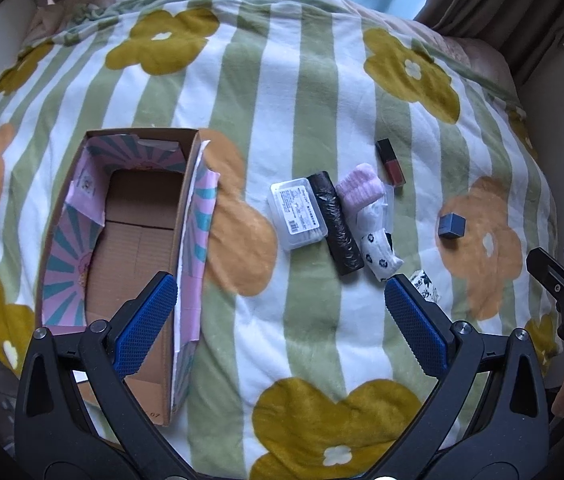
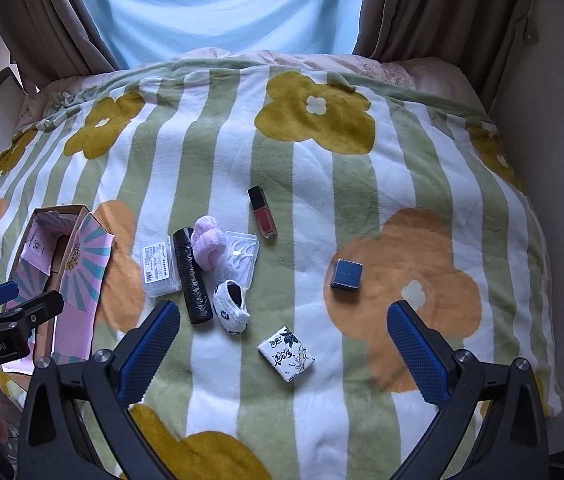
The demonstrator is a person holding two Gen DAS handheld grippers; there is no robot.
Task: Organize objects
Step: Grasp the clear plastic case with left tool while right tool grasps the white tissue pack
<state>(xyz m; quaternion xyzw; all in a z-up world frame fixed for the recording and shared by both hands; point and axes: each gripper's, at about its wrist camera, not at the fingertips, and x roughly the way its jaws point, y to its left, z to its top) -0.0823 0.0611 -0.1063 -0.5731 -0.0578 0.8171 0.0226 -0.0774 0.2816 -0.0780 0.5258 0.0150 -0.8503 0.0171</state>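
Observation:
An open cardboard box [image 1: 137, 236] with a pink and teal lining lies on the flowered blanket at the left; it also shows in the right wrist view [image 2: 61, 264]. To its right lie a clear plastic case [image 1: 298, 214], a black roll [image 1: 336, 222], a pink fluffy item [image 1: 360, 188], a white patterned sock [image 1: 380, 254], a red lipstick [image 1: 390, 162], a blue cube [image 1: 450, 225] and a printed tissue pack [image 2: 286, 354]. My left gripper [image 1: 279, 324] is open and empty beside the box. My right gripper [image 2: 284, 354] is open and empty, over the tissue pack.
The green-striped flowered blanket [image 2: 422, 184] covers a bed. Brown curtains [image 2: 422, 8] and a light blue drape [image 2: 221, 4] hang behind it. A clear floss-pick case [image 2: 241, 258] lies beside the pink item. Walls stand close at both sides.

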